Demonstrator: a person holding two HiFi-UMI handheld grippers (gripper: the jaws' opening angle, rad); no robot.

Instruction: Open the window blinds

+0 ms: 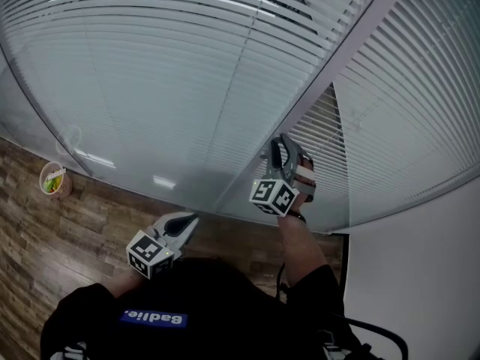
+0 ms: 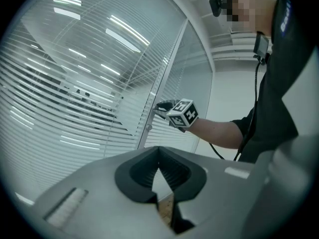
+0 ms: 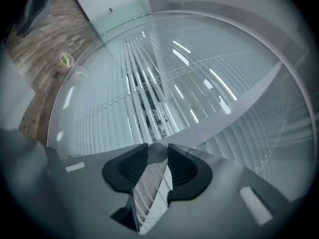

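My right gripper [image 1: 280, 145] is up at the pale frame post [image 1: 341, 55] between the two glazed panels. Its jaws are narrowed onto a small round knob [image 3: 157, 152], which sits right between their tips. The window blinds [image 1: 180, 88] lie behind the glass just beyond those jaws and spread to both sides of the post. The slats straight ahead of the right jaws are tilted enough to show dark gaps, while those further out look nearly flat. My left gripper [image 1: 192, 221] hangs lower, well apart from the knob. Its jaws are together with nothing between them, pointing toward the glass above the wooden floor [image 1: 45, 238].
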